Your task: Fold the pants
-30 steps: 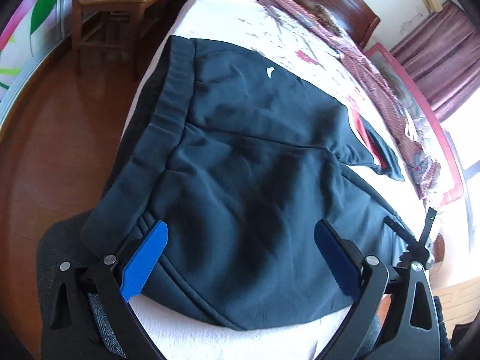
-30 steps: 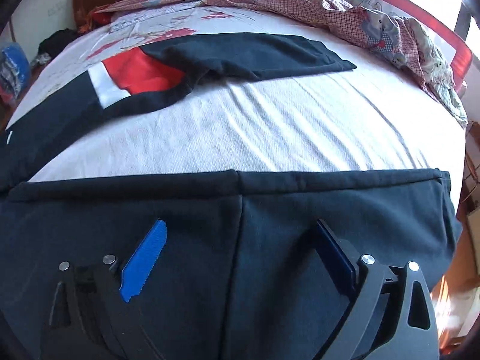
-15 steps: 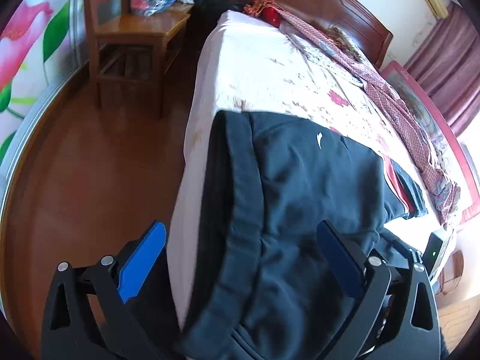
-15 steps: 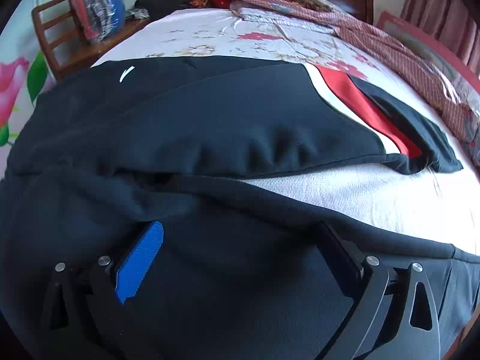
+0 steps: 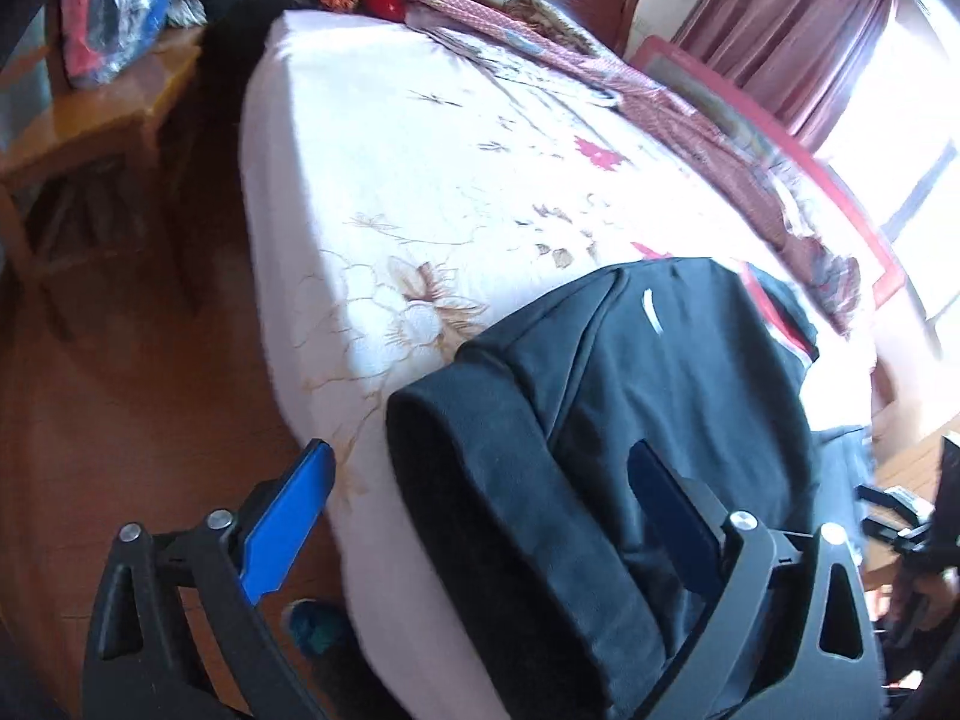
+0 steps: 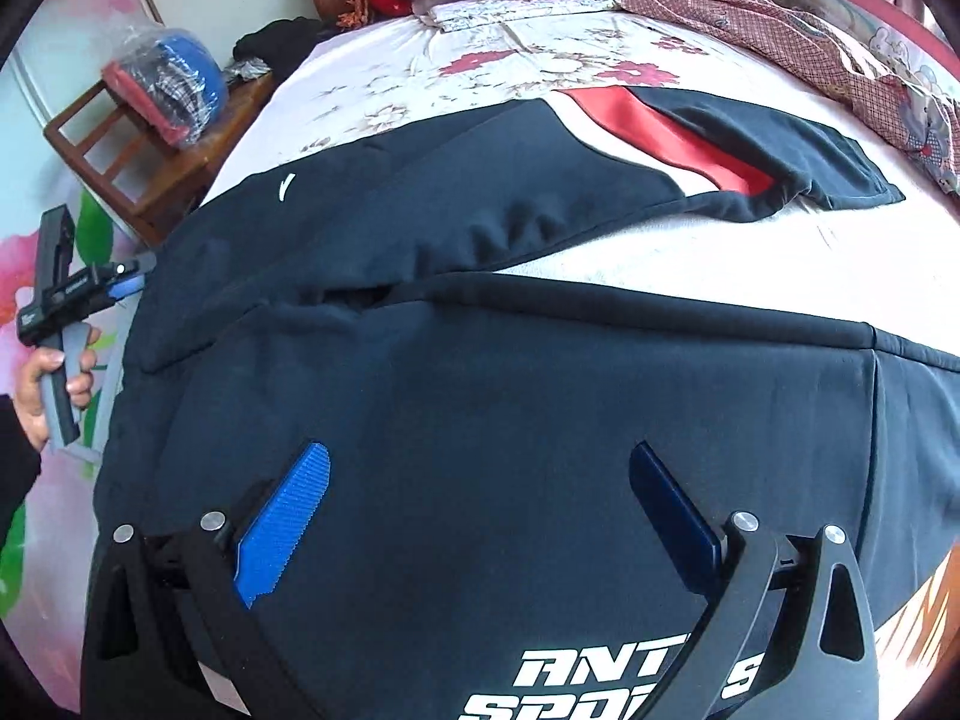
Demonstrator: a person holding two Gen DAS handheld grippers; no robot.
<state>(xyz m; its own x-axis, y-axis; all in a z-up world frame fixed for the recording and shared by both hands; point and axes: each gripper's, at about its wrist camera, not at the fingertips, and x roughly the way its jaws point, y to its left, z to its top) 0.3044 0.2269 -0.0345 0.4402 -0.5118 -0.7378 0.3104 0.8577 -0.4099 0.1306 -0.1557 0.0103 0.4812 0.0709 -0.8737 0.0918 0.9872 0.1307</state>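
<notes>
Dark navy pants [image 5: 690, 372] with a small white logo lie on the bed, one leg showing a red and white panel [image 6: 648, 126]. In the left wrist view my left gripper [image 5: 480, 450] hangs over the bed's near corner, jaws closing. The thick waistband [image 5: 480, 480] lies between the pads, and neither pad presses on it. My right gripper [image 6: 480, 453] stands wide open just above the pants [image 6: 480, 228], with nothing gripped; white lettering [image 6: 600, 684] shows below it. The right wrist view also catches the left gripper [image 6: 129, 283], held by a hand [image 6: 42, 384] at the far left.
The bed [image 5: 390, 180] has a white flowered sheet and a red checked blanket [image 5: 690, 120] along its far side. A wooden chair [image 5: 90, 108] with bagged clothes stands at the left on a brown wooden floor [image 5: 120, 390]. A blue-green object [image 5: 312, 624] lies by the bed.
The left view has swung left off the pants toward the bed's corner and floor. The right view has swung from the leg's end toward the waist, and the left gripper has come into it.
</notes>
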